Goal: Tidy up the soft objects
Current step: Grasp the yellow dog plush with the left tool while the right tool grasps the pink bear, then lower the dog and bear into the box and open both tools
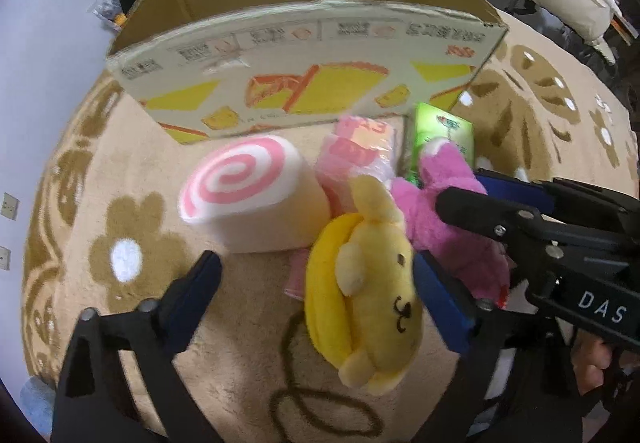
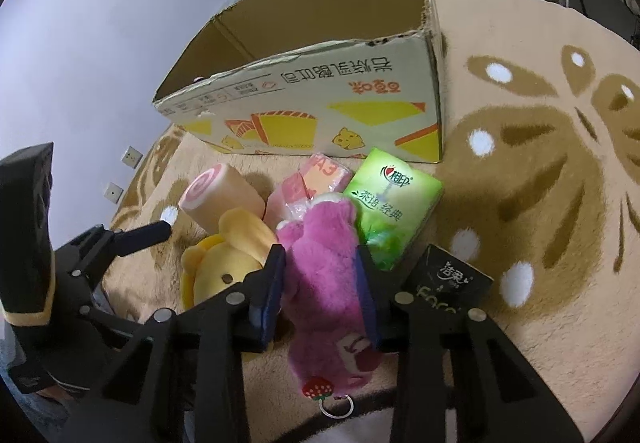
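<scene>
Two fuzzy plushes (image 2: 324, 267) — one (pink) tool-squeezed (image 2: 320, 295).

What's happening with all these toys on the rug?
A person holding a gripper in each hand is tidying soft things lying in front of an open cardboard box. The right gripper has closed on the pink plush bear. The left gripper stands open around the yellow plush dog, not yet squeezing it.

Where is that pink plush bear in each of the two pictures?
Left wrist view: pink bear at right of centre, beside the yellow plush.
Right wrist view: pink bear at lower centre, squeezed by the right tool.
Shared landmark: cardboard box behind it.
</scene>
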The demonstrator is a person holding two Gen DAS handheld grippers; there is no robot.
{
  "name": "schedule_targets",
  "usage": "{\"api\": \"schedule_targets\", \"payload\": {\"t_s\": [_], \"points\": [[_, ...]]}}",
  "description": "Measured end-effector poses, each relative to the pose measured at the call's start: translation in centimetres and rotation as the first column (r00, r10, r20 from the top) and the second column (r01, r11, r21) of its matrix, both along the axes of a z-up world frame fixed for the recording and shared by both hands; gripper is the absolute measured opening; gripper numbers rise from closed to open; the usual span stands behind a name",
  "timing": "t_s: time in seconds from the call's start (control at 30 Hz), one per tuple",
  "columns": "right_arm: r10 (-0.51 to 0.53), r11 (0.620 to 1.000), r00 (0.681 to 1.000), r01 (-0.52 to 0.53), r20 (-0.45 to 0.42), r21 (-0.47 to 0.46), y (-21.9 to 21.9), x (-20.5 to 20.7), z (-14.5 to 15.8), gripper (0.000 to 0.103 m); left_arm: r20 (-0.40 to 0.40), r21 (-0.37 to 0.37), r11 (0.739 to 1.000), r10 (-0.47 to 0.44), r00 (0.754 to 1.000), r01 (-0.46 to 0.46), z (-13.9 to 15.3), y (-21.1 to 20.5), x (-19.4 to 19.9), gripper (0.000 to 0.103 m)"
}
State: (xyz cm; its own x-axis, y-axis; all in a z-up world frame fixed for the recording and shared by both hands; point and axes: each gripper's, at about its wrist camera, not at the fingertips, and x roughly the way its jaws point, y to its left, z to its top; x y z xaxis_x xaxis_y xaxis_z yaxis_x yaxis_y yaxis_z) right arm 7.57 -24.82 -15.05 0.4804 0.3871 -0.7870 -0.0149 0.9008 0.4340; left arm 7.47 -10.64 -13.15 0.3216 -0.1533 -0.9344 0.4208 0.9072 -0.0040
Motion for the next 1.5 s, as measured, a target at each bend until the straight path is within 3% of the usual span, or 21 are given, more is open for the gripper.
{"api": "schedule_targets", "payload": {"t_s": [0.07,0.2,0.33,0.47,0.7,0.9,1.1,1.33,1.5], "points": [[-0.001,1.000,1.000,0.001,0.005,-0.005,0.1,-0.1,0.1,0.033,-0.031,-0.042,0.999,-0.005,0.999,0.004,-0.1,-0.1,-0.1,0.078],[0.002,1.000,1.000,-0.001,0.021,-0.023,0.3,-0.2,0.5,0.032,-0.062,-0.090,0.996,-0.030,0.998,0.025,0.1,-0.5,-0.4,0.044],[-0.007,0.999,0.999,0.009,0.051,-0.038,0.3,-0.6,1.3,0.031,-0.024,-0.090,0.996,-0.013,1.000,0.010,1.2,-0.3,-1.2,0.038],[-0.024,0.999,0.995,0.028,0.100,-0.036,0.0,-1.2,2.5,0.030,0.027,-0.088,0.996,0.008,1.000,-0.006,2.4,0.2,-1.8,0.036],[-0.070,0.997,0.978,0.077,0.194,-0.028,-0.8,-2.5,5.2,0.030,0.210,-0.069,0.997,0.056,0.976,-0.043,6.4,2.1,-2.6,0.036],[-0.095,0.994,0.955,0.107,0.281,-0.030,-1.7,-3.6,8.4,0.030,0.343,-0.079,0.994,0.097,0.934,-0.074,10.0,3.7,-2.3,0.036],[-0.101,0.992,0.930,0.123,0.352,-0.039,-1.9,-3.2,11.1,0.030,0.410,-0.105,0.990,0.128,0.903,-0.093,12.8,4.7,-0.7,0.036],[-0.091,0.991,0.913,0.124,0.399,-0.057,-2.2,-1.4,13.0,0.030,0.514,-0.091,0.990,0.141,0.846,-0.110,15.9,4.7,2.1,0.036],[-0.080,0.990,0.900,0.123,0.428,-0.073,-2.4,0.3,14.1,0.030,0.546,-0.087,0.990,0.141,0.826,-0.111,17.1,4.4,4.2,0.036]]}}
